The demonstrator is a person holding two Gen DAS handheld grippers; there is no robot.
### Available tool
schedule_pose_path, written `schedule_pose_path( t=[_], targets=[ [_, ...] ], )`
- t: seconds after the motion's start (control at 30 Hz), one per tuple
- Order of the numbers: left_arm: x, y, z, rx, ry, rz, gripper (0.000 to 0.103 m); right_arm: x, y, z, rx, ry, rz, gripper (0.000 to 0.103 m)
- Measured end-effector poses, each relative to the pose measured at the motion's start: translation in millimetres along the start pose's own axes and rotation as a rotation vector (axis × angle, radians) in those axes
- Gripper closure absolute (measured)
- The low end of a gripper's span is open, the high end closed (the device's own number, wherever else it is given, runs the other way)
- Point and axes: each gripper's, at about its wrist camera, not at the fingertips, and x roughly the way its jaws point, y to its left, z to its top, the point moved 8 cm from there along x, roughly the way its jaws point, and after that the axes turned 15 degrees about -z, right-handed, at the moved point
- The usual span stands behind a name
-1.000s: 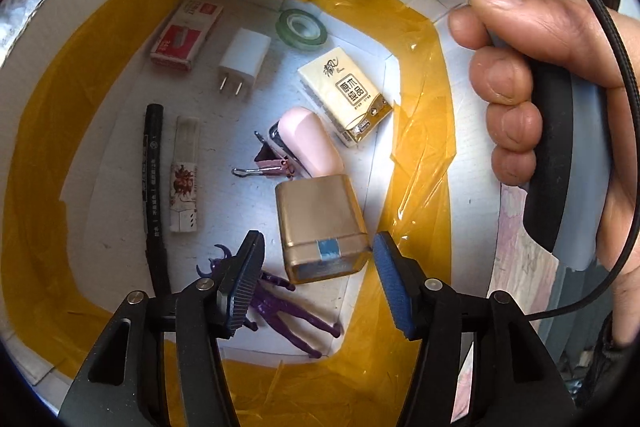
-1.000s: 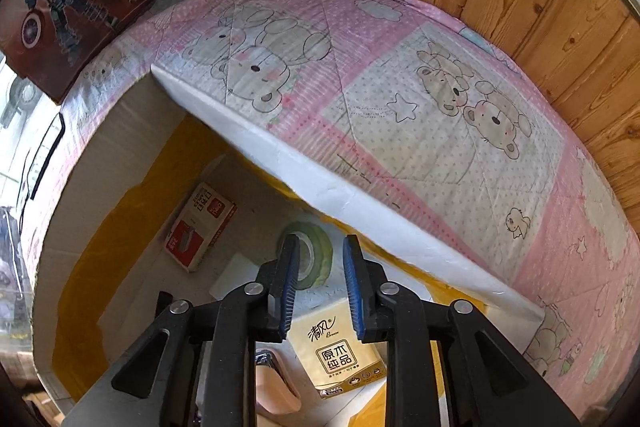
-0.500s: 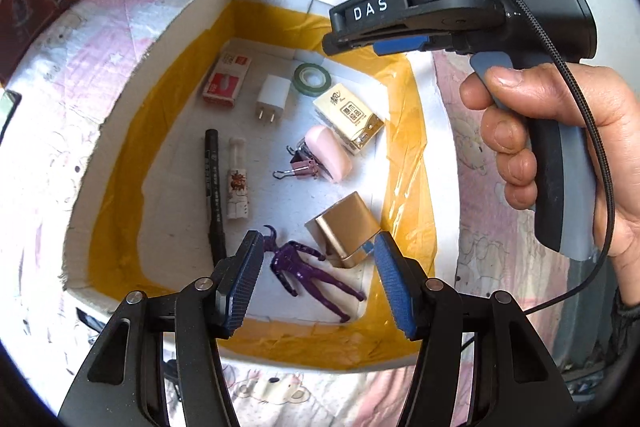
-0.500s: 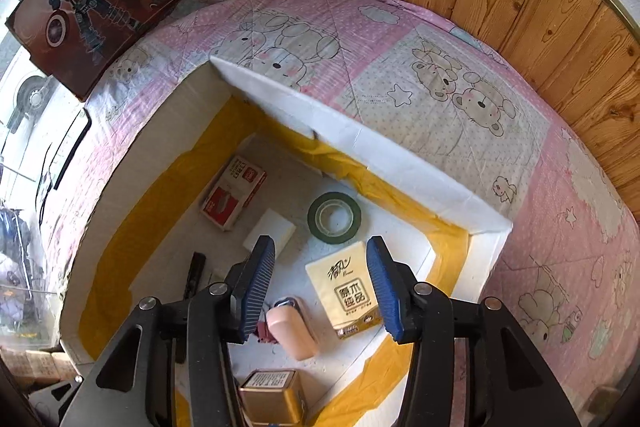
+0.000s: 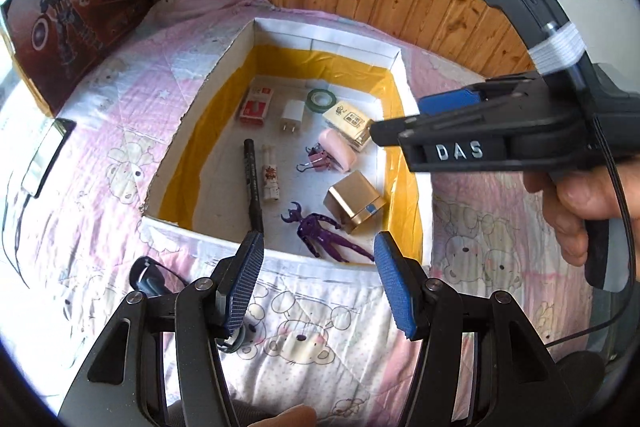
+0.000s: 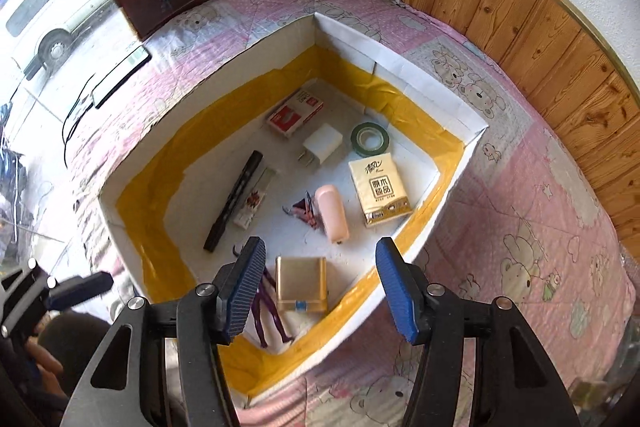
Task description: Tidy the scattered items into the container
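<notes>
Both hand-held grippers, left (image 5: 318,279) and right (image 6: 320,287), had risen clear of the box (image 6: 400,67), the right's jaws opening on nothing, the left's apart and empty. The tissue pack (image 6: 379,189) lay inside at two o'clock, seemingly just released.

The left gripper (image 5: 318,277) points steeply downward, its blue-padded fingers (image 5: 244,281) spread wide with nothing between them. The right gripper (image 6: 320,283) also tilts downward, jaws opening and empty. A hand (image 5: 580,201) grips the right gripper's black handle.
</notes>
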Motion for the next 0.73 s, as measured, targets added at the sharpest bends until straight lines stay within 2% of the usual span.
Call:
schedule_pose_path(
  t=[0.1, 0.17, 0.27, 0.47, 0.73],
  targets=[
    [-9, -7, -5, 0.036, -0.016, 0.015, 0.043, -21, 5, -23, -0.045, -0.034, -0.021, 0.042],
    [-16, -11, -8, 0.052, -0.027, 0.027, 0.041, -34, 10, -38, -0.066, -0.058, -0.027, 0.037],
    [-28, -16, -12, 0.075, -0.05, 0.047, 0.034, -48, 18, -63, -0.118, -0.08, -0.044, 0.036],
    [-43, -23, -17, 0.093, -0.087, 0.052, 0.031, -49, 33, -107, -0.214, -0.072, -0.11, 0.036],
    [-55, -29, -27, 0.104, -0.104, 0.05, 0.031, -49, 50, -125, -0.203, -0.066, -0.102, 0.036]
  ],
)
